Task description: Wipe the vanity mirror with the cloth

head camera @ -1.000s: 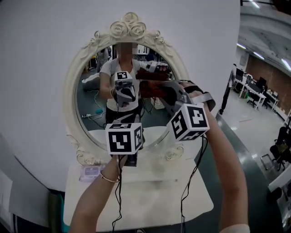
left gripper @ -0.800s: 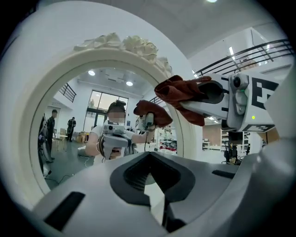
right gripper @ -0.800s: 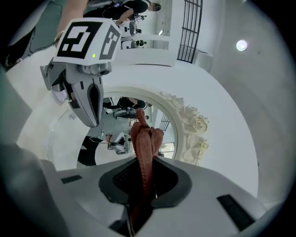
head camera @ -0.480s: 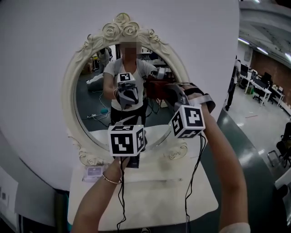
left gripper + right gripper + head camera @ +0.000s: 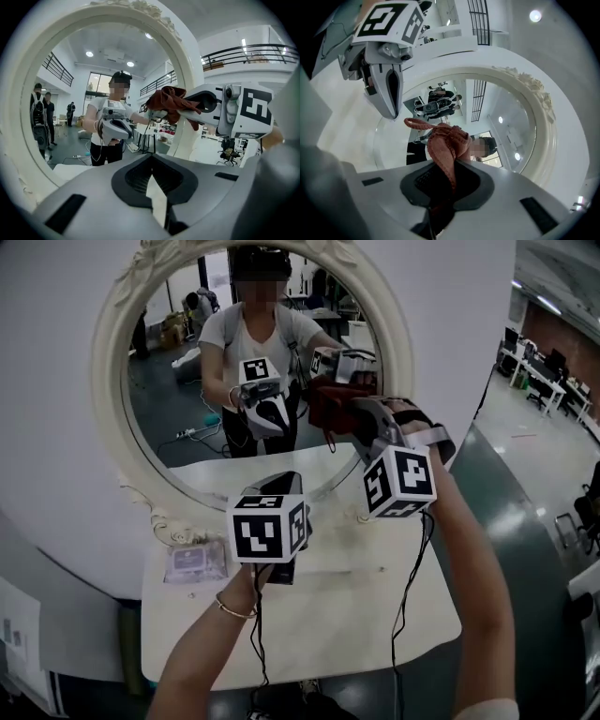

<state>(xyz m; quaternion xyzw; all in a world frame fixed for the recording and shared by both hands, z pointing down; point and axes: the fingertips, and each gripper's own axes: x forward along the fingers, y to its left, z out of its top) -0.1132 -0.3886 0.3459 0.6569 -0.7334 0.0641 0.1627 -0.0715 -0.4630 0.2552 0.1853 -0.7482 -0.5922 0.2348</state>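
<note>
One view is showing the right gripper [image 5: 439, 199] with fingers clamping the cloth [image 5: 446, 150]; another, the left gripper [image 5: 157, 201] with fingers together.

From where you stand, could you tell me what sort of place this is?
Probably a big open office or lab hall, not a home: desks stand at the right, a balcony railing shows, and the mirror sits on a white table.

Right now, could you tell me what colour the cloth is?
The cloth is reddish-brown, clearest in the right gripper view.
</note>
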